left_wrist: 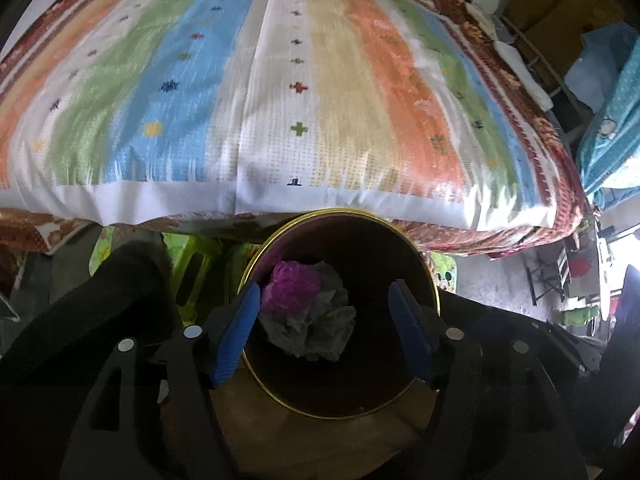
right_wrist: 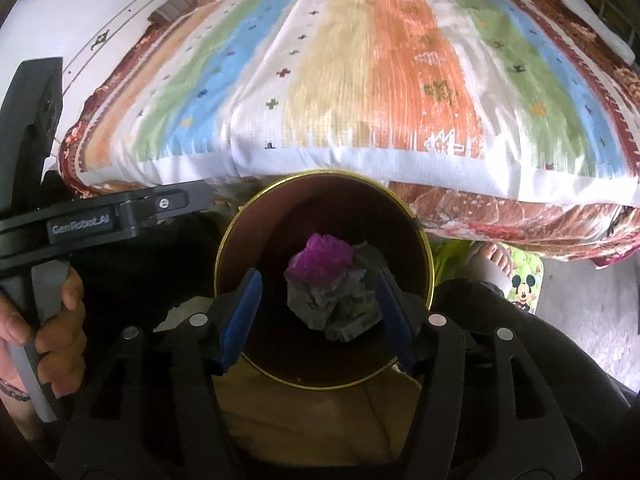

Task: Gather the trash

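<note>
Item: crumpled trash, two wads – a magenta tissue-like wad and a grey crumpled paper or film wad, touching, the magenta one on the bed side of the grey

Location: at the bottom of a round bin with a dark inside and a gold rim, standing on the floor against the foot edge of the bed

Handling, as judged: very light, soft, springy; crushes rather than breaks; not slippery; best pinched across the bulk of a wad, loose folds may tear away

Left gripper: jaws parted over the bin mouth, blue pads clear of the wads, nothing held

Right gripper: likewise spread above the bin, empty; trash lies below, between the pads only in line of sight

Surface: bed under a striped coverlet, white, blue, green, orange, over a brown floral blanket; no loose trash visible on it

Room: bare grey floor beside the bin, a cartoon-print mat with a bare foot on it, cluttered shelves beyond the bed; a hand holds the left gripper's handle
</note>
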`<state>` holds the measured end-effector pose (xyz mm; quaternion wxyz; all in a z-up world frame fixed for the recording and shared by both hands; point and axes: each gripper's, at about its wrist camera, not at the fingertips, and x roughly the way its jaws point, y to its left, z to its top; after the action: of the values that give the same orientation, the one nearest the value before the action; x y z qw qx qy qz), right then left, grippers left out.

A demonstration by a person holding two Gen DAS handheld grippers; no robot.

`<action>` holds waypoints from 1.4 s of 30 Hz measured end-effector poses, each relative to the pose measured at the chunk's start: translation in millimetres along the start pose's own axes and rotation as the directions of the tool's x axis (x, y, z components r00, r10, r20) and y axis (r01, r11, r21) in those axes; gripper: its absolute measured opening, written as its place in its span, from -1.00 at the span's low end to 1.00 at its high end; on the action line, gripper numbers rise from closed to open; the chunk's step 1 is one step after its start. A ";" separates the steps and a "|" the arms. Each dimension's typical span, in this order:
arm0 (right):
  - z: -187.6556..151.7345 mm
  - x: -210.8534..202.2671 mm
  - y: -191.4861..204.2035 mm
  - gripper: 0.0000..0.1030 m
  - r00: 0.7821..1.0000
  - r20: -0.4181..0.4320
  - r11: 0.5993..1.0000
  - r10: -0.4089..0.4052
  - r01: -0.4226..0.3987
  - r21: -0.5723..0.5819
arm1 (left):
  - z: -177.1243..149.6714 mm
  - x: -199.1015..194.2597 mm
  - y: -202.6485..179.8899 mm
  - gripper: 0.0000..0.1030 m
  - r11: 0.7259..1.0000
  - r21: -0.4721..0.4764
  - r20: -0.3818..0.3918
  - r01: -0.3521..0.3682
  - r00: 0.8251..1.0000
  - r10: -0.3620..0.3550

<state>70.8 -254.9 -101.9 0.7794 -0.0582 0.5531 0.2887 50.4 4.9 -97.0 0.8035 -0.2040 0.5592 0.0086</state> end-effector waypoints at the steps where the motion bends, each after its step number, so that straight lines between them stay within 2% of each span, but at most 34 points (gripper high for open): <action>1: -1.1 -2.2 1.0 0.11 1.000 0.009 1.000 -0.008 0.008 -0.009 | -2.4 -5.2 -2.5 0.38 1.000 0.021 0.014 0.002 1.000 -0.002; 8: -13.0 -24.0 11.3 0.27 0.996 0.080 0.996 -0.028 0.034 -0.077 | -21.2 -28.9 -13.4 0.54 0.991 0.130 0.088 0.002 0.996 -0.013; 13: -25.1 -41.2 19.2 0.51 0.991 0.136 0.993 -0.017 0.033 -0.116 | -40.1 -42.4 -11.7 0.68 0.984 0.179 0.125 -0.002 0.992 -0.021; 16: -32.8 -54.4 25.9 0.64 0.982 0.186 0.987 -0.041 0.069 -0.146 | -50.4 -51.2 -8.9 0.72 0.981 0.193 0.143 0.001 0.989 -0.029; 19: -41.3 -64.3 27.9 0.80 0.983 0.185 0.987 -0.009 0.039 -0.159 | -61.9 -57.0 -6.7 0.82 0.980 0.198 0.161 0.000 0.986 -0.033; 21: -48.6 -71.7 30.4 0.83 0.978 0.207 0.983 -0.013 0.050 -0.175 | -69.4 -62.1 -6.7 0.88 0.977 0.212 0.190 0.003 0.981 -0.044; 25: -57.8 -86.3 34.9 0.83 0.962 0.272 0.976 -0.018 0.075 -0.202 | -81.4 -67.6 -8.5 0.89 0.972 0.231 0.251 -0.035 0.968 -0.025; 29: -61.4 -86.9 36.5 0.83 0.962 0.272 0.974 -0.013 0.073 -0.213 | -86.2 -64.5 -10.1 0.89 0.971 0.233 0.242 -0.048 0.970 -0.010; 35: -61.9 -80.9 40.2 0.83 0.966 0.257 0.972 -0.014 0.074 -0.225 | -87.7 -72.7 -10.7 0.89 0.972 0.228 0.291 -0.057 0.957 -0.012; 42: -64.2 -81.6 41.1 0.83 0.964 0.265 0.970 -0.009 0.072 -0.230 | -87.7 -72.5 -11.9 0.89 0.971 0.229 0.295 -0.065 0.955 -0.006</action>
<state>-21.6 -278.7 -43.9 0.8388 -0.1238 0.4052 0.3418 -52.3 -20.0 -53.3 0.8959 -0.0952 0.4336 -0.0156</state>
